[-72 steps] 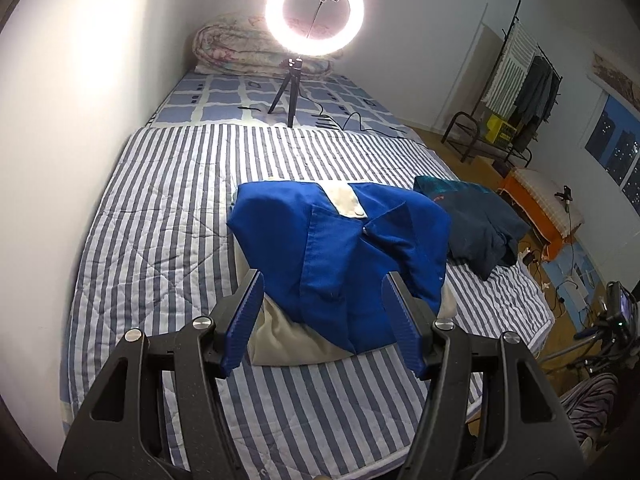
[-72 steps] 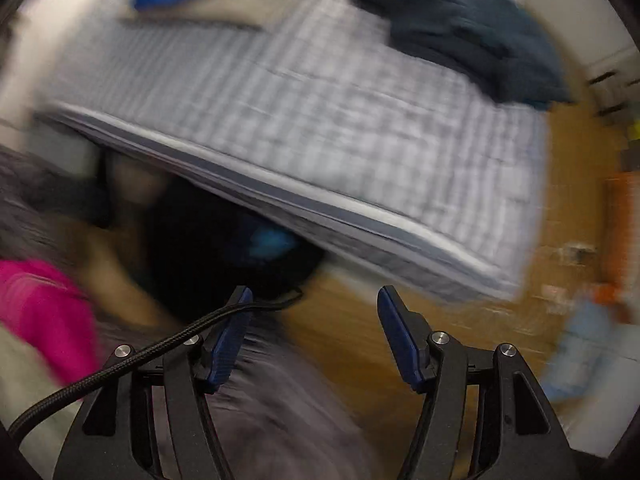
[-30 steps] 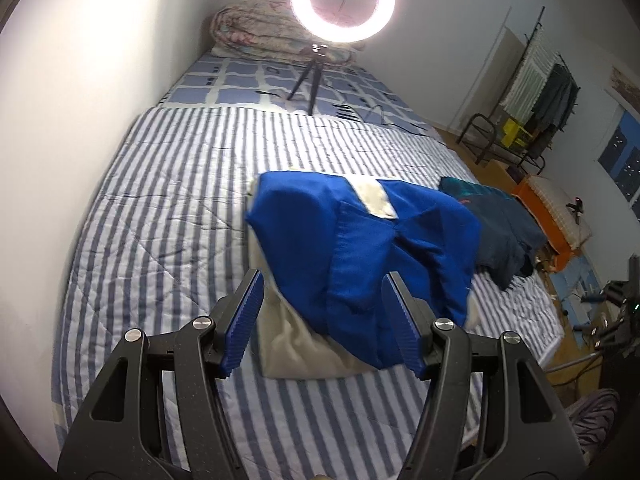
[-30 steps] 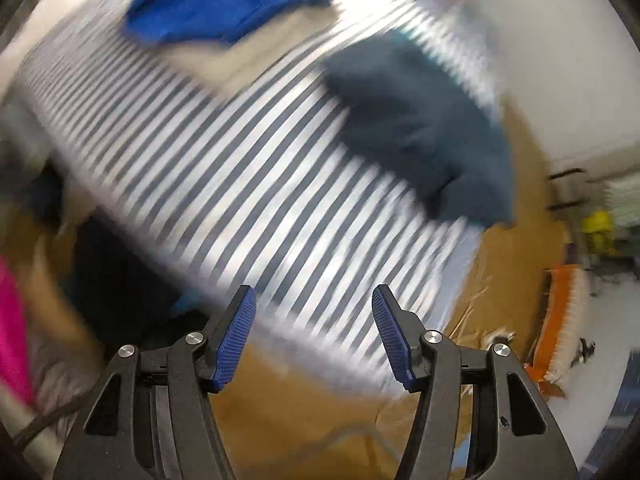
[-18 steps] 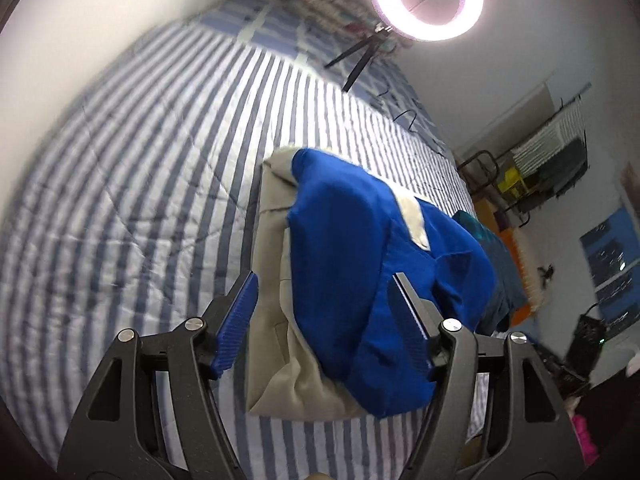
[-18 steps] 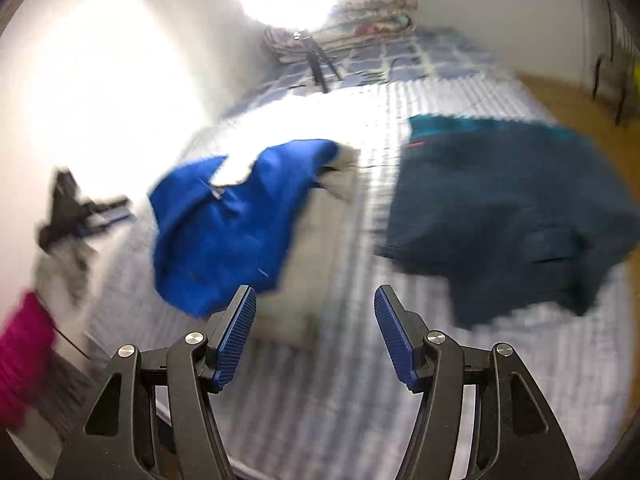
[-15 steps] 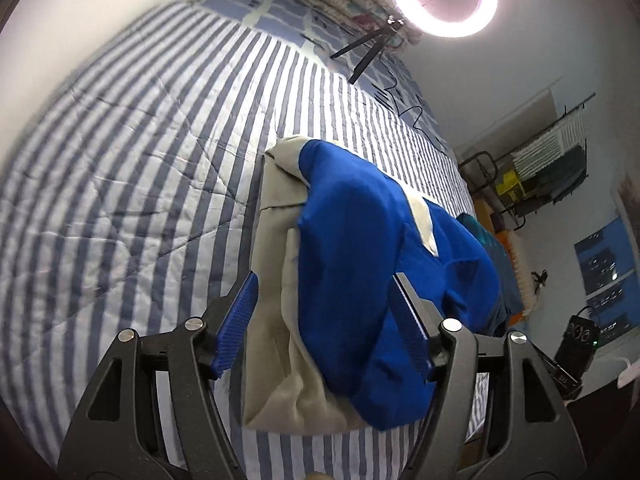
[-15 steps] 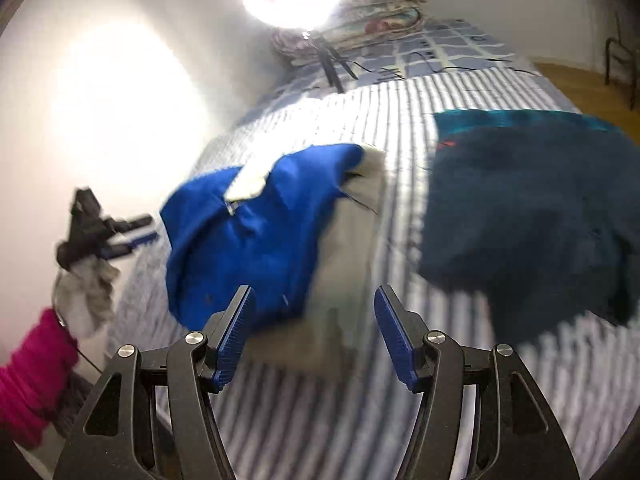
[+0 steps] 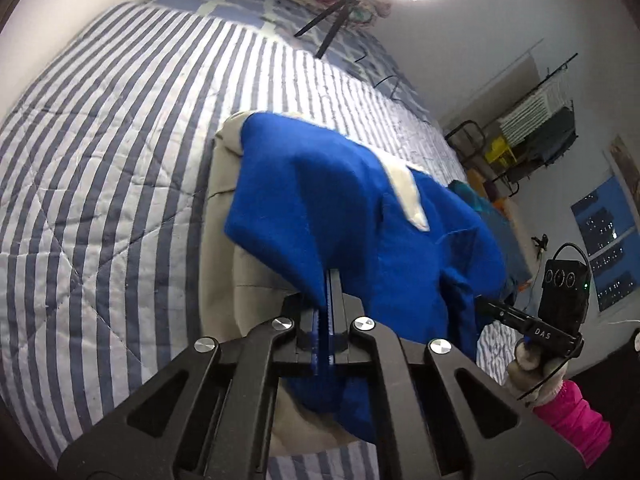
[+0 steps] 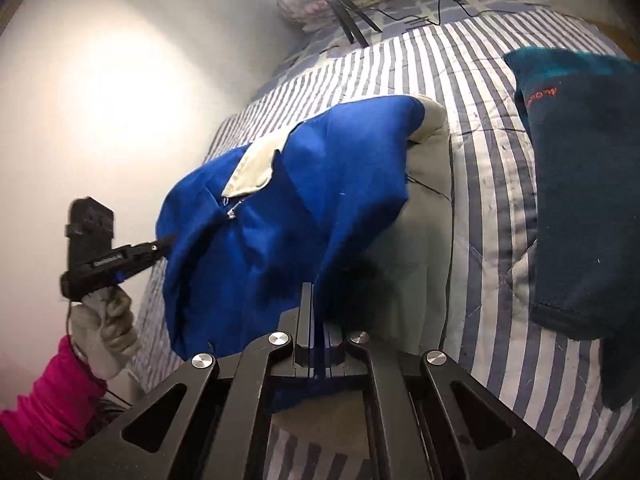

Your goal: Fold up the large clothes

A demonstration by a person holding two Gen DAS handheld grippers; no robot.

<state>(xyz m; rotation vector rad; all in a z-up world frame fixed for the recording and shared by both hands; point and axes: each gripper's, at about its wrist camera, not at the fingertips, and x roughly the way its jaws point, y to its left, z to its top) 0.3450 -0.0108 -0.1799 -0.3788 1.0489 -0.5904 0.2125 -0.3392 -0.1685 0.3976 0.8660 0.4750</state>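
Note:
A bright blue garment (image 9: 352,208) with a cream collar lies bunched on a folded beige garment (image 9: 224,256) on the striped bed (image 9: 100,152). My left gripper (image 9: 330,280) is shut on the blue garment's near edge. In the right wrist view the blue garment (image 10: 288,200) is lifted off the beige one (image 10: 424,216), and my right gripper (image 10: 316,304) is shut on another part of its near edge. The left gripper also shows in the right wrist view (image 10: 168,240), and the right gripper in the left wrist view (image 9: 484,306), each pinching the cloth.
A dark teal garment (image 10: 584,184) lies on the bed's right side. A ring light on a tripod (image 9: 332,32) and a rolled quilt stand at the bed's head. A wall runs along the left. A clothes rack (image 9: 532,128) stands across the room.
Both grippers were open and apart from the clothes. They have moved in to the blue garment and shut on its near edge, lifting it.

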